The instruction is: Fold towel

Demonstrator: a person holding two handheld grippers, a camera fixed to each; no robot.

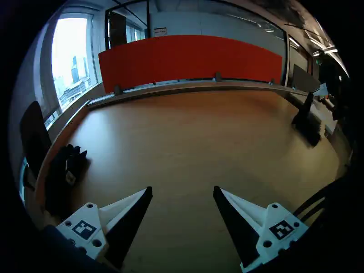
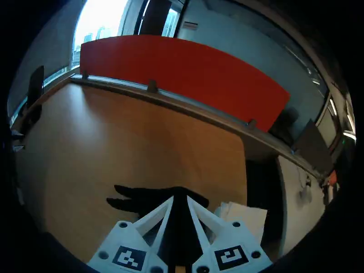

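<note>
Pale wood desk (image 1: 191, 132) backed by a red partition (image 1: 191, 59), with a bright window (image 1: 70, 63) at 10 o'clock in the left gripper view. Left gripper (image 1: 182, 187) low at 6 o'clock, jaws spread wide, holding nothing, bare wood between them. Right gripper (image 2: 179, 198) at 6 o'clock of the right gripper view, jaws drawn almost together and seemingly pinched on the dark towel (image 2: 132, 200), spilling from the tips toward 8 o'clock; lying on the desk or just above it, hard to tell. White sheets (image 2: 243, 214) just beside it at 4 o'clock. Dark bundle (image 1: 68, 166) with a pale tag at 8 o'clock of the left gripper view, too dim to name.

Probably soft, light and limp: apt to sag and bunch, not to slip or break. Best taken at a corner or along a hem, then lifted slowly to keep the edge straight.

No readable brand or writing: square black-and-white markers (image 1: 85, 229) on the fingers, a wall notice (image 1: 159, 32) at 12 o'clock too small to read.
</note>
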